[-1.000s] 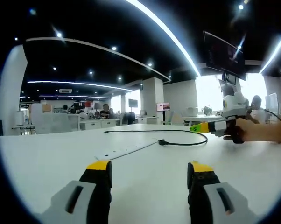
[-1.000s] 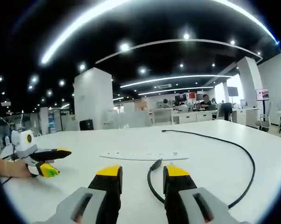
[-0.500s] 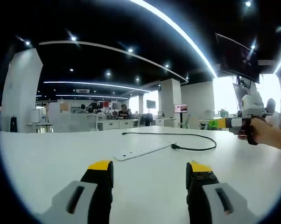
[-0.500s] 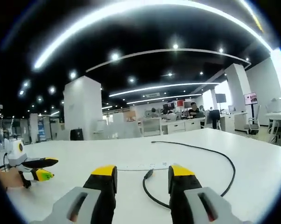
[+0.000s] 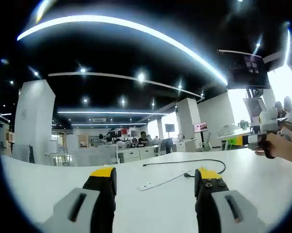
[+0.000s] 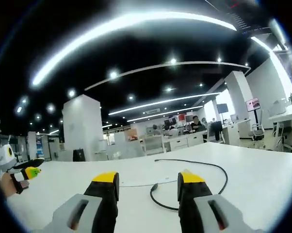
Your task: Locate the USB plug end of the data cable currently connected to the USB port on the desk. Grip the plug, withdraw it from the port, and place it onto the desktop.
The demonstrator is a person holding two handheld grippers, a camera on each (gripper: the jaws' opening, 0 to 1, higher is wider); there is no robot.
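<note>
A flat white power strip (image 5: 158, 183) lies on the white desk (image 5: 54, 179). The black data cable (image 5: 204, 161) loops across the desk, and its plug end (image 5: 187, 174) rests by the strip's near end. Whether the plug sits in a port is too small to tell. My left gripper (image 5: 155, 173) stands open low over the desk, short of the strip. My right gripper (image 6: 149, 177) is also open, with the plug (image 6: 154, 186) and cable loop (image 6: 223, 175) lying just beyond its tips. Each gripper appears in the other's view: the right gripper (image 5: 245, 140), the left gripper (image 6: 27, 171).
A hand (image 5: 282, 145) holds the right gripper at the desk's far right. Behind the desk is an open office with pillars (image 5: 34, 121), desks and seated people (image 5: 143, 141). A monitor (image 5: 248, 70) hangs at the upper right.
Both views have tilted up and drawn back, so the desk, strip and cable sit lower and smaller. The cable and strip have not moved. Both grippers stay open.
</note>
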